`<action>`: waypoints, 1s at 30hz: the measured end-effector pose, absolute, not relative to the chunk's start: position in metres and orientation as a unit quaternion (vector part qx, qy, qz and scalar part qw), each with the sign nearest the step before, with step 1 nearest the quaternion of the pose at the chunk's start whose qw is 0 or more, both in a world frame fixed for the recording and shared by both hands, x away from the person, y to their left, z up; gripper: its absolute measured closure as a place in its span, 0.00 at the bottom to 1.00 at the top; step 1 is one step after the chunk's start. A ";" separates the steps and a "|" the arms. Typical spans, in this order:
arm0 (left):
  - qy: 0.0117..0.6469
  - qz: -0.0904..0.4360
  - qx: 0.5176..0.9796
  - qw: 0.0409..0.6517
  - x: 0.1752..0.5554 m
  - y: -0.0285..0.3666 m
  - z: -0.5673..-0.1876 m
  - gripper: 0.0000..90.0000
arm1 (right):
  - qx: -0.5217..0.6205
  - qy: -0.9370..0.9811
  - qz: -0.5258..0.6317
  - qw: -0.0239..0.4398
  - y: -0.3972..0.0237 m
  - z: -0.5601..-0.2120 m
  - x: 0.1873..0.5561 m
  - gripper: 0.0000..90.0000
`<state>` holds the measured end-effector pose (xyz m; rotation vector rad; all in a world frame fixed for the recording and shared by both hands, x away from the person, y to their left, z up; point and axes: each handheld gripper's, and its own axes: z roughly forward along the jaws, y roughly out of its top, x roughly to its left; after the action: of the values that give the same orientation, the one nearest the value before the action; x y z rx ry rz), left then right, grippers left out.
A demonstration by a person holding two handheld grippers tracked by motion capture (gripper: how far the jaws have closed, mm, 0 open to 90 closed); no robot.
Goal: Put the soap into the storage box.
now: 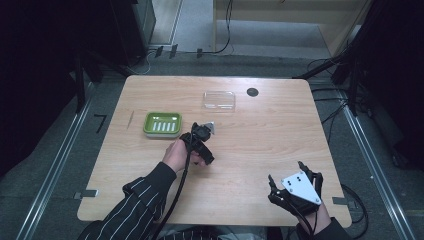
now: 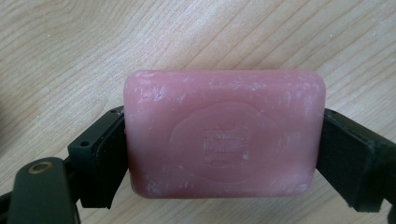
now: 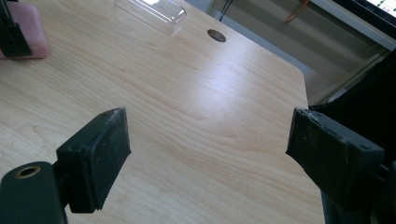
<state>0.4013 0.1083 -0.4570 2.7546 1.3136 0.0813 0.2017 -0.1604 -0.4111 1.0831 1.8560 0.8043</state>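
Pink soap [image 2: 224, 133], gripper [image 2: 224, 154] clamping both ends

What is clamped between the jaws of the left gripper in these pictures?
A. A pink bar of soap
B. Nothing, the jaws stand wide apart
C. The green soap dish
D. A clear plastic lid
A: in the left gripper view the pink bar of soap sits squarely between the two black jaws of the left gripper, whose pads press on both its ends above the wooden table.

Pale wooden table [image 1: 260, 150] on grey floor [image 1: 55, 165], metal floor rails [image 1: 60, 150], dark surroundings, trailing cables [image 1: 327, 112].
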 end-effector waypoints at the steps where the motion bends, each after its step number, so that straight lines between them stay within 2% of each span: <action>1: 0.429 0.026 0.902 0.043 0.402 0.108 -0.457 0.14 | 0.430 0.737 0.320 0.411 -0.160 -0.411 0.202 0.15; 30: 0.416 0.040 0.907 0.045 0.399 0.107 -0.462 0.15 | 0.429 0.737 0.320 0.413 -0.161 -0.411 0.201 0.15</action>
<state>0.3987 0.1071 -0.4616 2.7729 1.2706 0.1210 0.2013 -0.1605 -0.4110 1.0787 1.8519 0.8049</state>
